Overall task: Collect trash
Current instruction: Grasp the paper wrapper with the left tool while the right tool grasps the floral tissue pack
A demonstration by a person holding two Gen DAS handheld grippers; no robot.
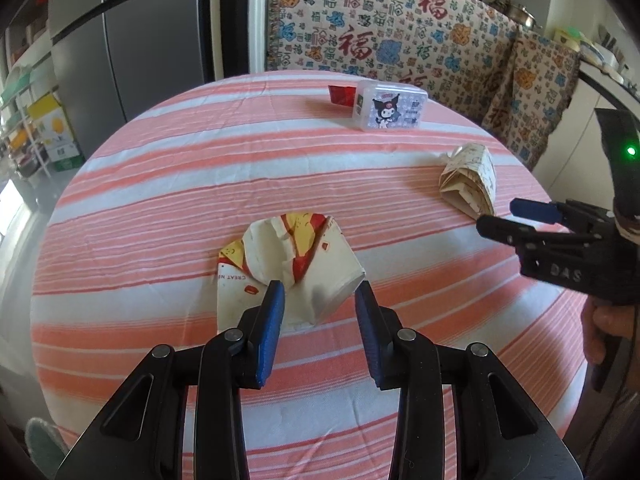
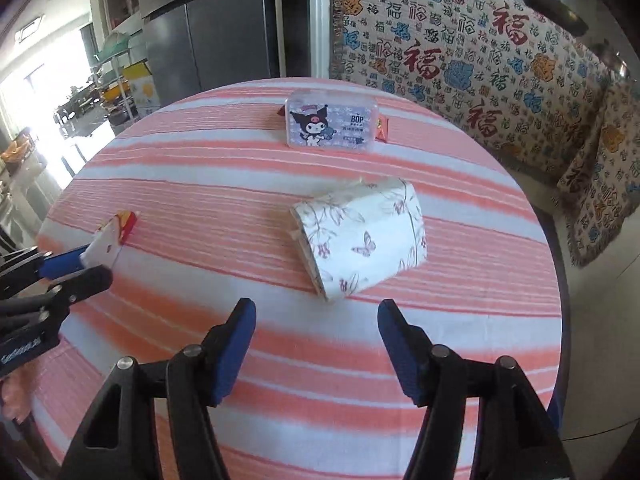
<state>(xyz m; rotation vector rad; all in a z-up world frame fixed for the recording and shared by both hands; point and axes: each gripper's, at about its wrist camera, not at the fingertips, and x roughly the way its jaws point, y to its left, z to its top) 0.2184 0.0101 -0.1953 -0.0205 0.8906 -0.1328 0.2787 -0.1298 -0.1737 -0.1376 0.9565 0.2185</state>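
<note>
While both claws hang over the striped table (image 1: 160, 200), the left claw (image 1: 320, 292) is the one placed to act: its jaws stand apart and hold nothing, and the crumpled paper wrapper (image 1: 288, 264) lies straight ahead of it, its near edge already between the blue fingertips (image 1: 274, 300). The wrapper is a flattened, creased piece, white with red and yellow print, resting on the table; its longer side seems to run across the claw's opening, from ahead-left to ahead-right, so the jaws would close along that length rather than across a narrow waist. I judge that the coming move turns on this: the left claw needs only a short advance and descent before closing, and a pinch on the raised fold in the middle looks surer than one on the flat skirt.

The right claw (image 2: 316, 320) is also spread wide and empty. Ahead of it and slightly to its right lies a soft tissue pack (image 2: 360, 236) with a butterfly print, near but not between the fingers, its long axis slanting from near-left to far-right. Whether that pack counts as trash I cannot say. From the right claw the wrapper sits far off to the left, just beyond the left claw's tips, so the left hand is clearly nearer to it.

Farther ahead of both claws a clear cartoon-printed box (image 2: 331, 124) stands with a small red packet (image 1: 341, 94) just behind it, well apart from either claw.
</note>
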